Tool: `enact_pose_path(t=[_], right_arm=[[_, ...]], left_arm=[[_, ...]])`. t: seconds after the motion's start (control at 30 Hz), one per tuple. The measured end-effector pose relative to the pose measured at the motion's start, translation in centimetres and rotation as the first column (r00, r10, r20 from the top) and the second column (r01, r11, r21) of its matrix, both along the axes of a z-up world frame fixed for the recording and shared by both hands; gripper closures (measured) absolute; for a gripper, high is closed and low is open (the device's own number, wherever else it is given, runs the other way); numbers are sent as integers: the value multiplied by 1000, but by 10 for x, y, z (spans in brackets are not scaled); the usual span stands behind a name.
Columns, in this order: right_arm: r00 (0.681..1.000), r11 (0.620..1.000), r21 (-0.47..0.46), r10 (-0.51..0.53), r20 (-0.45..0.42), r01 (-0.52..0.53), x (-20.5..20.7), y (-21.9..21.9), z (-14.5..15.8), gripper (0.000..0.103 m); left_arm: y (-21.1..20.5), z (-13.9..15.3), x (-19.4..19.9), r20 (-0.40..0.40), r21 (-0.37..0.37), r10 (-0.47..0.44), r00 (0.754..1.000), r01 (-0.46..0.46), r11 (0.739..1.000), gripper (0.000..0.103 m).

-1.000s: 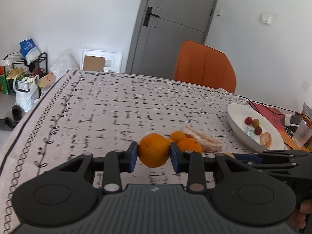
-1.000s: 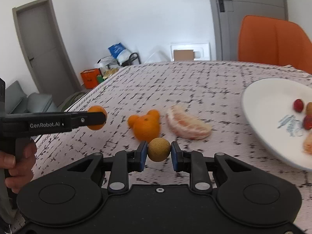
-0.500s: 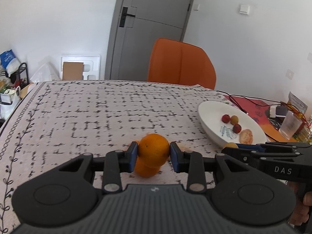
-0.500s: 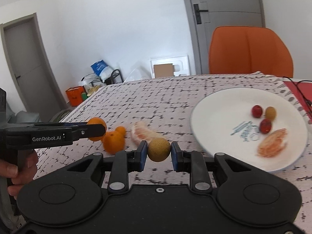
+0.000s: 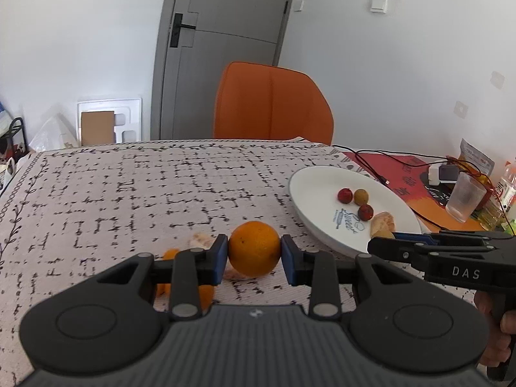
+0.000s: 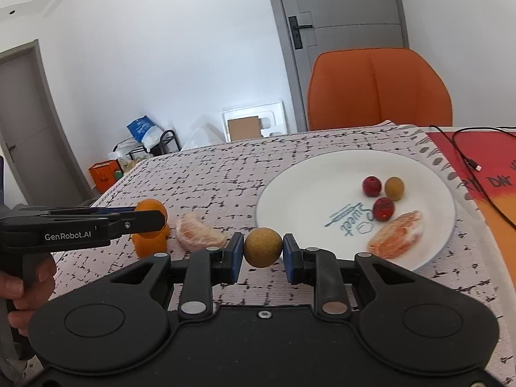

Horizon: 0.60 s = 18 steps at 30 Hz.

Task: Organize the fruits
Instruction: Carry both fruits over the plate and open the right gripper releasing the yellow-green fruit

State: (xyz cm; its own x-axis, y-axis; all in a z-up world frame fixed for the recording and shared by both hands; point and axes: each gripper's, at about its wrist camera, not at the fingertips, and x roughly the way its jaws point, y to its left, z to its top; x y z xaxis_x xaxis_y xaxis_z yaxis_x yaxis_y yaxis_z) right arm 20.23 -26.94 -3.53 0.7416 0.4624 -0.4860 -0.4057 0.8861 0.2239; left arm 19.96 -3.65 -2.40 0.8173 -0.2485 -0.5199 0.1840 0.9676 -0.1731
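Between the right gripper pads sits a small tan round fruit, clamped just short of the white plate. The left gripper pinches an orange farther from the plate. Both are mid-carry; next each must clear the rim, then release. Since a second ago, both grippers have swung toward the plate.

Bright, even daylight (fisheye-bent edges)

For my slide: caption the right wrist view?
Right tool grips small tan round fruit beside white ceramic plate.
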Motion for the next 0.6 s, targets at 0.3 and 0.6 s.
enact_pose_path(t=[0.3, 0.6], right_arm=[[999, 998, 15, -54, 3, 54, 4, -19, -1, 79], [990, 990, 17, -137, 20, 136, 6, -35, -4, 63]], left_arm=[[-19, 3, 10, 6, 18, -41, 999, 41, 999, 69], [-36, 2, 22, 4, 28, -71, 997, 71, 997, 69]])
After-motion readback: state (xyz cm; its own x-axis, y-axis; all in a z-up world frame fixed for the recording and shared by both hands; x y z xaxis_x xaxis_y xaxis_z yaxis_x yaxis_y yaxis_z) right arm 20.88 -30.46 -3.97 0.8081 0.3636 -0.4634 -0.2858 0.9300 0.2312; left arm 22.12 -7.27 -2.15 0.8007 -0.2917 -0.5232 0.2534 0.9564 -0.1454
